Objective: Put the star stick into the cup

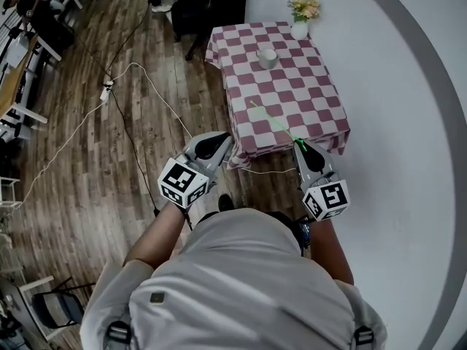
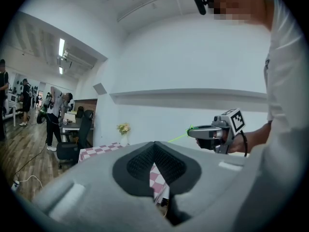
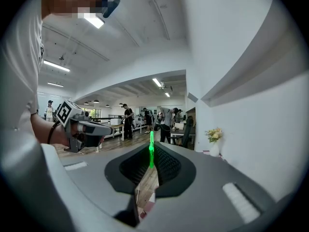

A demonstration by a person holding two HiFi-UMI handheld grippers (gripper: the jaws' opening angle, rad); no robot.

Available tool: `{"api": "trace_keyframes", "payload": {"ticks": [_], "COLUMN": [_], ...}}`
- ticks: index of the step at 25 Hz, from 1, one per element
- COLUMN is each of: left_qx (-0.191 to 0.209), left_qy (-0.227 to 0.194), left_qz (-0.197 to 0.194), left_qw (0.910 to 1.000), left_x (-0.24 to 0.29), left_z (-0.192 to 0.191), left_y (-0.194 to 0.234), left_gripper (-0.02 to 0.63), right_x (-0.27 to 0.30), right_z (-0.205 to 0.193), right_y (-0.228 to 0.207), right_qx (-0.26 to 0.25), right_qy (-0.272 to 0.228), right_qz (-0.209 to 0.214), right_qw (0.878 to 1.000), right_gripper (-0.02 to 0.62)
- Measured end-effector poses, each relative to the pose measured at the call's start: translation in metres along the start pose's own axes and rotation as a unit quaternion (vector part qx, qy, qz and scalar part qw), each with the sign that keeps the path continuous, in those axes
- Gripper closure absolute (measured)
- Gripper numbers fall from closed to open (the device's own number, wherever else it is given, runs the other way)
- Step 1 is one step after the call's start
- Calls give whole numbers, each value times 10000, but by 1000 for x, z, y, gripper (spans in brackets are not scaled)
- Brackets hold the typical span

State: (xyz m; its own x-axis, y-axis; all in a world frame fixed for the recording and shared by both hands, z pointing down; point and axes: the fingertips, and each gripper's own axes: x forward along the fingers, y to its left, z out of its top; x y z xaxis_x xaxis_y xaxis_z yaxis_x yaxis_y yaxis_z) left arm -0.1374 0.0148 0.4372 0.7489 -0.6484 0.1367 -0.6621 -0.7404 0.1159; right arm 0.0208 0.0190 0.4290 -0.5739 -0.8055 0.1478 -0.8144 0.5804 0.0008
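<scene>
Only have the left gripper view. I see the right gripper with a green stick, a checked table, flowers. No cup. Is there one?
Observer: Yes. In the head view a white cup stands on the checked table, at the far end beside the flower vase.
Operator: Stick actually clamped?
Observer: The right gripper view shows the green stick pinched between the closed jaws of the right gripper, pointing straight out.
Operator: How close to the cup?
Observer: From above, the stick's tip reaches over the near half of the table and stops short of the cup.
</scene>
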Motion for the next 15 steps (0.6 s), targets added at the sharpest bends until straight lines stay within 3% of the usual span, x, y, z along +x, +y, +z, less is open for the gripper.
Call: {"api": "trace_keyframes", "payload": {"ticks": [7, 15], "left_qx": [-1, -18], "left_qy": [8, 53], "left_qz": [-41, 236], "left_qw": [10000, 9997], "left_x": [-2, 6], "left_z": [6, 6], "left_y": [21, 42], "left_gripper": [603, 603], "right_x": [27, 60], "right_z": [5, 6], "right_y": [11, 0], "right_qx": [56, 154], "right_qy": [21, -41], "right_qz": [73, 376], "right_qw": [10000, 9992], "right_gripper": [568, 568]}}
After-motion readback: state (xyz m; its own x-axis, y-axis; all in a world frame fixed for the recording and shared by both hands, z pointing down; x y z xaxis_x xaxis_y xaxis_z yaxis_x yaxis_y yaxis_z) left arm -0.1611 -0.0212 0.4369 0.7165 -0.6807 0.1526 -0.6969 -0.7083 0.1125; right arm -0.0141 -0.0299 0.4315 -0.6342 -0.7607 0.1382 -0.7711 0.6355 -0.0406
